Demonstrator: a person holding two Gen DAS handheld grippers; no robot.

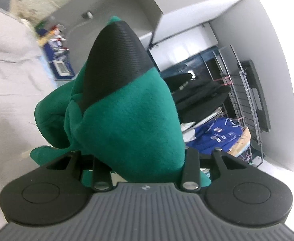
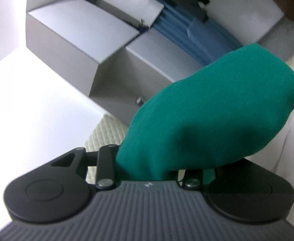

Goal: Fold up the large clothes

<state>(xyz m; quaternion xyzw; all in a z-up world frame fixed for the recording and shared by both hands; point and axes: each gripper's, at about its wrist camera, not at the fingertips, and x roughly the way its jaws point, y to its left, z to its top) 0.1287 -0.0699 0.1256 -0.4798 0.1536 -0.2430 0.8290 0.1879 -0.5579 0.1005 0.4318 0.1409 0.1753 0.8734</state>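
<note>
A green garment [image 1: 127,124] fills the middle of the left wrist view. My left gripper [image 1: 115,40] is shut on it; one black ribbed finger [image 1: 117,60] shows and green cloth drapes over the other and bunches down to the left. In the right wrist view the same green garment [image 2: 207,116] wraps fully over my right gripper [image 2: 237,76], hiding both fingers; the cloth is pinched and held up in the air.
A white cloth-covered surface [image 1: 8,92] lies at left. A wire rack [image 1: 245,100] with black clothes [image 1: 197,92] and a blue garment [image 1: 217,136] stands at right. Grey boxes [image 2: 82,38] and a blue ribbed panel [image 2: 197,32] are behind the right gripper.
</note>
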